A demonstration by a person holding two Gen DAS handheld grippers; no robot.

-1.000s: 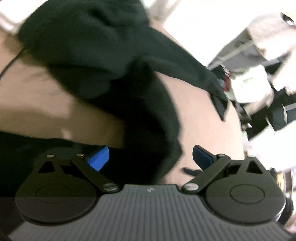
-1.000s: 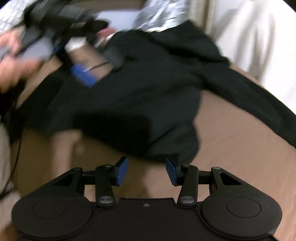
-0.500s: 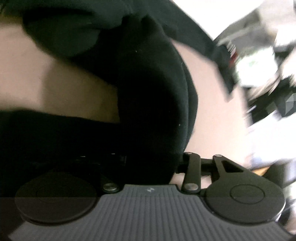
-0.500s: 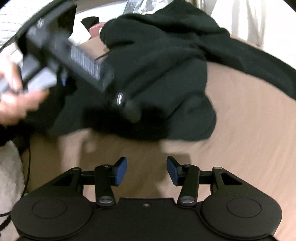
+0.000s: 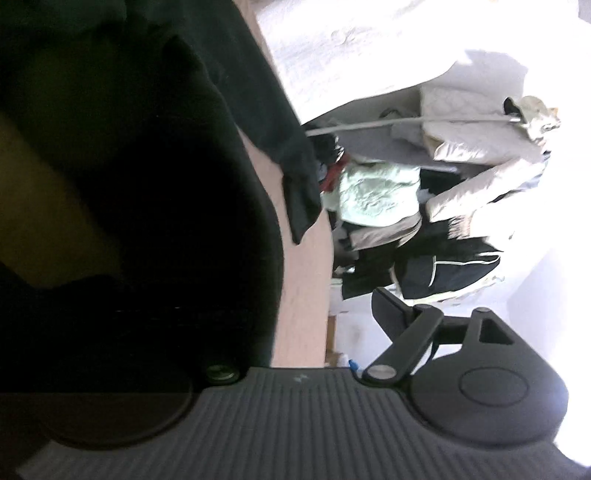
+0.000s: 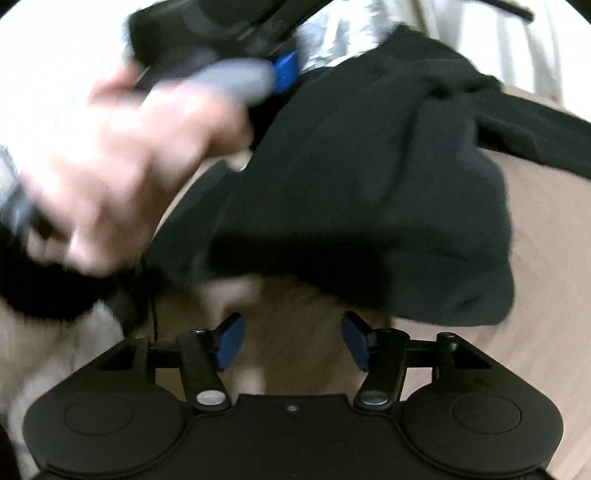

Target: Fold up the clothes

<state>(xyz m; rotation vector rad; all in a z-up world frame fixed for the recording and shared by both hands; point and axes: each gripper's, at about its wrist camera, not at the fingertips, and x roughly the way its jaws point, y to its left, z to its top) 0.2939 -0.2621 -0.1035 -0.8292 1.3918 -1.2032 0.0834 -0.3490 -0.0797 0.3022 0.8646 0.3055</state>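
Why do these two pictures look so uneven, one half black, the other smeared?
Left wrist view: the dark garment close to the lens is underexposed to near black, while the bright room behind it is blown out to white. Right wrist view: the hand is motion-blurred; the fisheye lens bends the edges.

The black garment [image 6: 369, 177] is soft matt cloth, fleecy, lying in thick folds on a smooth tan sheet [image 6: 546, 295]. At six o'clock the right gripper [image 6: 291, 341] shows matt black plastic, bright metal pivots and dull blue pads. At twelve o'clock crinkled silver foil [image 6: 332, 33] shines
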